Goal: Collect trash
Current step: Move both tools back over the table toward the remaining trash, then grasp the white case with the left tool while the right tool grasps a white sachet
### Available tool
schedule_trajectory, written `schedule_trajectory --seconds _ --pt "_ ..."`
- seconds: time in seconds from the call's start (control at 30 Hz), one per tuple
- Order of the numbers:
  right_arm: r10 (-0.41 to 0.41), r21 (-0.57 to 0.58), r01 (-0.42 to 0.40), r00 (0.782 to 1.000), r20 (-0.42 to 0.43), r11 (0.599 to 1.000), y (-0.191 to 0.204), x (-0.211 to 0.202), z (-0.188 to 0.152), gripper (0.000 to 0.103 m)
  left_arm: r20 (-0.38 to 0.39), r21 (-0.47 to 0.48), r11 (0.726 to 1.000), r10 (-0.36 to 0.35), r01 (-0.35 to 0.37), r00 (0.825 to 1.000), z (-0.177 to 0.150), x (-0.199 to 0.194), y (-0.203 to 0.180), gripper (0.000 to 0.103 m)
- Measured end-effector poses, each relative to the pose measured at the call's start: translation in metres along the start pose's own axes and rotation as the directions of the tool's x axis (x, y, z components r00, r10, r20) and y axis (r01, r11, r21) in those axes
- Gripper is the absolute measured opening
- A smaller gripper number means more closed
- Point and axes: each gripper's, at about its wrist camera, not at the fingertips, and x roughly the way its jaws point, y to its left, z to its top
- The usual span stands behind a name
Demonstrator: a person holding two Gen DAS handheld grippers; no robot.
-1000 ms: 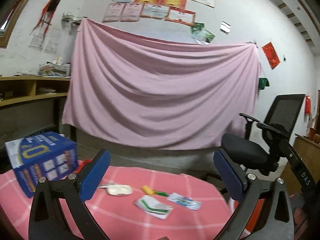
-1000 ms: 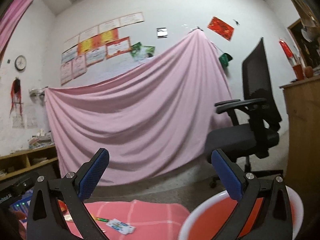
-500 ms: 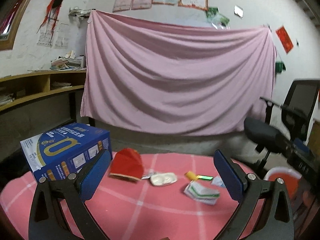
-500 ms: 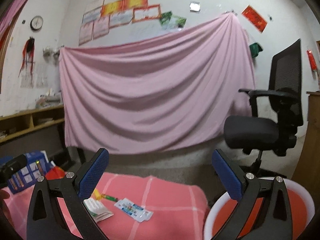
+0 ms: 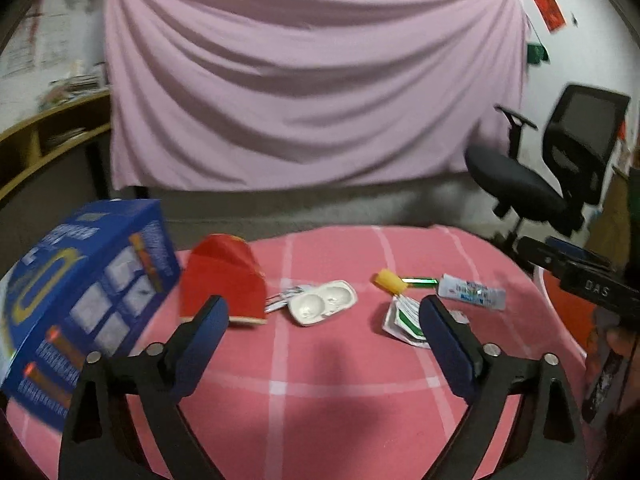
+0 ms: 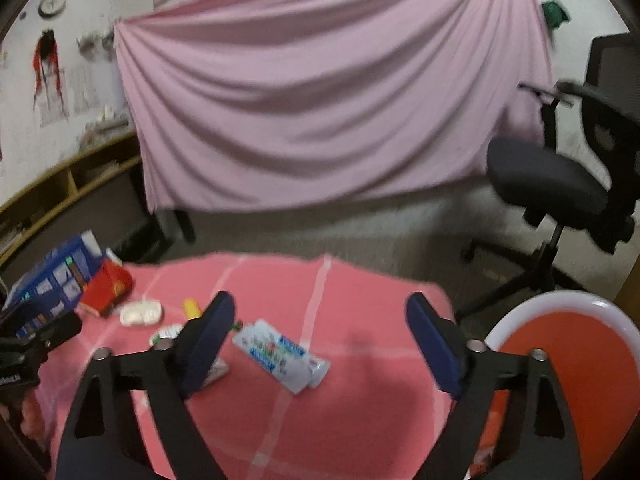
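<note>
Because nothing is pinched yet, both tongs, left (image 5: 322,320) and right (image 6: 320,322), are held spread though lately narrowing; the flat white-and-blue plastic wrapper (image 6: 280,356) lies between the right pair on the pink checked worktop (image 6: 352,300), near the red bin (image 6: 568,364) at right.

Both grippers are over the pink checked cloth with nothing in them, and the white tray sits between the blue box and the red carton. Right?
Not quite. In the left wrist view the red carton sits between the blue box and the white tray. The rest holds: left gripper and right gripper are empty over the pink checked cloth.
</note>
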Motion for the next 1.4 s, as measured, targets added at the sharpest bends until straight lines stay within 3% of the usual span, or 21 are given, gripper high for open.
schedule_trajectory --seconds 0.2,0.27,0.33,0.57,0.7,0.8,0.97,1.1,1.4 --pt "0.072 -0.008 -0.073 0.992 -0.106 0.997 0.003 0.017 -0.003 0.066 -0.104 0.149 0.988 -0.012 0.027 0.994 0.011 0.038 -0.017 0.075" --pt "0.102 -0.013 -0.104 0.985 -0.137 0.994 0.005 0.022 -0.004 0.062 -0.151 0.169 0.985 -0.005 0.031 0.989 0.014 0.054 -0.018 0.07" --pt "0.127 -0.014 -0.131 0.978 -0.168 0.991 0.006 0.027 -0.004 0.055 -0.195 0.155 0.987 -0.01 0.041 0.981 0.016 0.068 -0.015 0.059" --pt "0.16 0.009 -0.164 0.947 -0.279 0.986 0.006 0.047 -0.008 0.055 -0.298 0.135 0.987 -0.047 0.091 0.953 0.018 0.086 -0.013 0.057" --pt "0.177 -0.008 -0.188 0.937 -0.3 0.982 0.011 0.047 -0.01 0.055 -0.341 0.184 0.976 -0.051 0.12 0.939 0.014 0.086 -0.024 0.031" --pt "0.179 -0.031 -0.197 0.935 -0.306 0.98 0.017 0.044 -0.012 0.055 -0.342 0.198 0.972 -0.049 0.123 0.939 0.01 0.08 -0.028 0.026" --pt "0.193 -0.045 -0.217 0.931 -0.31 0.975 0.019 0.04 -0.014 0.054 -0.347 0.148 0.981 -0.067 0.125 0.935 0.01 0.076 -0.027 0.026" --pt "0.216 -0.057 -0.246 0.923 -0.319 0.968 0.023 0.04 -0.015 0.04 -0.325 0.07 0.992 -0.073 0.101 0.943 0.007 0.069 -0.026 0.026" --pt "0.121 -0.132 -0.175 0.933 -0.339 0.976 0.037 0.049 -0.016 0.039 -0.281 0.003 1.0 -0.016 0.017 0.96 0.002 0.049 -0.026 0.026"
